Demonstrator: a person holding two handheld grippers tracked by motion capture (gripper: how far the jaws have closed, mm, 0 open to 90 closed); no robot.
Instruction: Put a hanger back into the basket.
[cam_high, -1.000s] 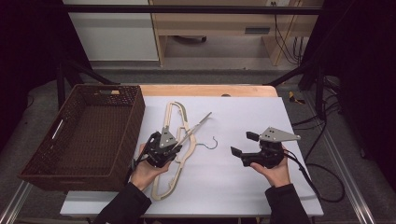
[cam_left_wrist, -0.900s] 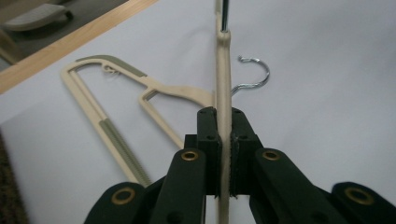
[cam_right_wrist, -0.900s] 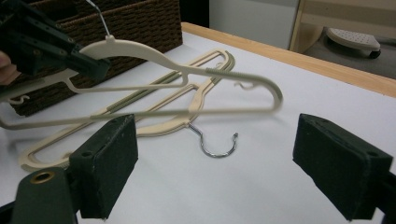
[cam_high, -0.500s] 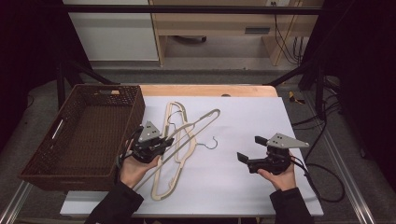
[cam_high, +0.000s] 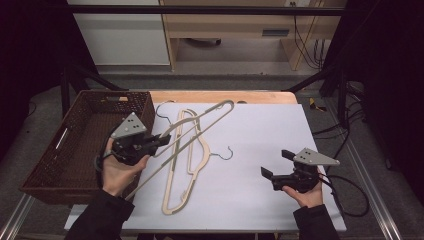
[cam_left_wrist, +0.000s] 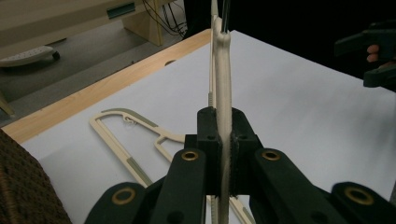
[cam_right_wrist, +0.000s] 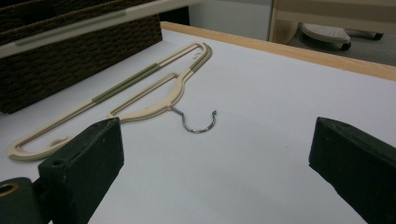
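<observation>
— While my left gripper (cam_high: 161, 141) pinches the lifted hanger (cam_high: 200, 122) edge-on beside the basket (cam_high: 85, 130), why is the right idle?

— My right gripper (cam_high: 275, 165), spread, waits above the worktop (cam_high: 260, 125) for the second hanger (cam_high: 187, 170).

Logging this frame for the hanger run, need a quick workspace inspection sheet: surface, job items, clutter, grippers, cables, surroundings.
Surface: white sheet over a wooden table; bare wood strip at the far edge.
Job's things: lifted hanger tilted off the sheet, held in the left gripper; second hanger lies flat, metal hook toward the right; wicker basket at the left edge, nothing seen inside.
Clutter: nothing seen.
Grippers: left jaws shut on the lifted hanger; right gripper jaws open, holding nothing.
Cables: one trails from the right gripper off the table's right side.
Surroundings: wooden furniture and floor cables behind; dark frame.
</observation>
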